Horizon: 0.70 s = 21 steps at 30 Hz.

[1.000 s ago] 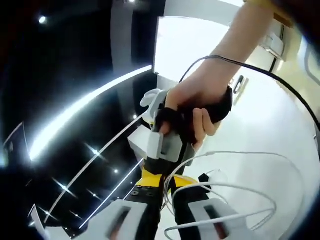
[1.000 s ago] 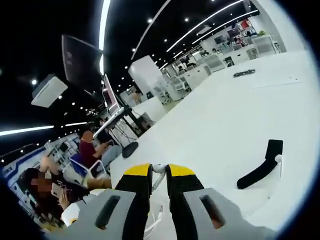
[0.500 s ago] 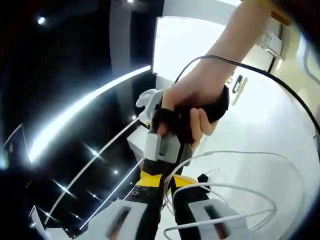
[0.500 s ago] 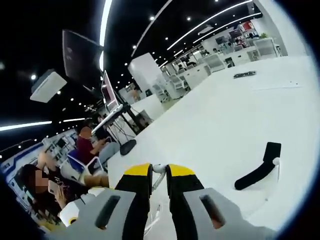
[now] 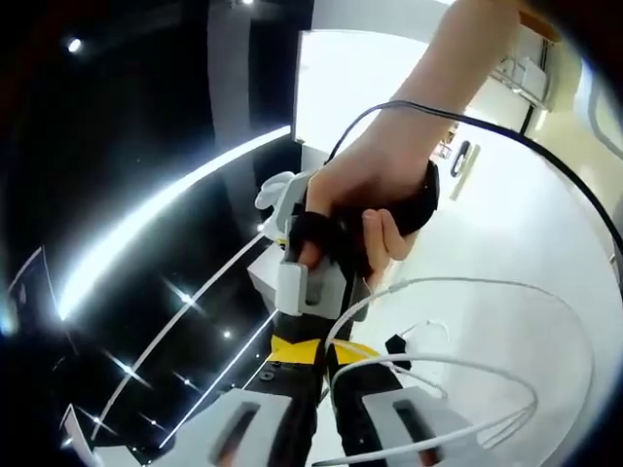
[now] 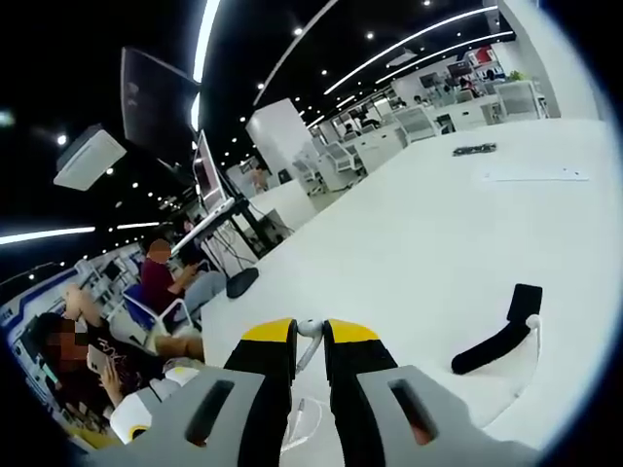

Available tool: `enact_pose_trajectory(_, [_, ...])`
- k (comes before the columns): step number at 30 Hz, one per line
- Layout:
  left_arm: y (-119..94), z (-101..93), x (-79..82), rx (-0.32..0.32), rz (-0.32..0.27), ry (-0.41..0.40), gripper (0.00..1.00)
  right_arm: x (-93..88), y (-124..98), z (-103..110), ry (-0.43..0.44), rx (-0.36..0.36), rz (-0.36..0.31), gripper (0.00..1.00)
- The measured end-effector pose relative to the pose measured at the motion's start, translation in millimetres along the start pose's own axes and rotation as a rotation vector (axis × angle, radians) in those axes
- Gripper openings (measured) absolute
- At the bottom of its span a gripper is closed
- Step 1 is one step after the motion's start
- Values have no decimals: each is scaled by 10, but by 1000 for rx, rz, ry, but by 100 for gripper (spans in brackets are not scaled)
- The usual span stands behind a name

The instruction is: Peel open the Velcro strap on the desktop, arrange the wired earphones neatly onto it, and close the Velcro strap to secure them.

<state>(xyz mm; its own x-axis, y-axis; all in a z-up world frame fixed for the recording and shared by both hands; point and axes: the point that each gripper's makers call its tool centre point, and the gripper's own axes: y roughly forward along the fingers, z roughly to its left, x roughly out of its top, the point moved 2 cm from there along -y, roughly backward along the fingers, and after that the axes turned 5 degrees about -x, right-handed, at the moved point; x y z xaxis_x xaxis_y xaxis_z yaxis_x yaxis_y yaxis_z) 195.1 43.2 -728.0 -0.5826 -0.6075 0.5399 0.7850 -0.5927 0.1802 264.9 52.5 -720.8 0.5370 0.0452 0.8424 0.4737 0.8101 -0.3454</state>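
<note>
My left gripper (image 5: pixel 326 352) and right gripper (image 6: pixel 310 336) each pinch the thin white earphone cable (image 5: pixel 467 365), both lifted above the white desktop (image 6: pixel 428 233). The cable is light, limp and springy, so I should grip near the coil's crossing. The black Velcro strap (image 6: pixel 494 331) lies open toward the desktop's right edge. Since 1 second ago my hand (image 5: pixel 365 199) has shifted left, and the loops spread wider.
</note>
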Motion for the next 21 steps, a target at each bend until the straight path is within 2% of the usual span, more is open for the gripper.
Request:
enact_pose_trajectory(3, [6,-9,-6,-3,9,8,6,4,9,-18,-30,-18,-9,14])
enact_pose_trajectory(6, [12,-13,-4,-6,8,11,6,-35,3,-60,-107,-62,-4,14])
enact_pose_trajectory(13, [27,-68,20,-30,1,38,6,41,-9,-65,-92,-63,-46,14])
enact_pose_trajectory(21, [25,-47,-2,-23,7,20,6,100,-71,-131,-80,-71,-85,14])
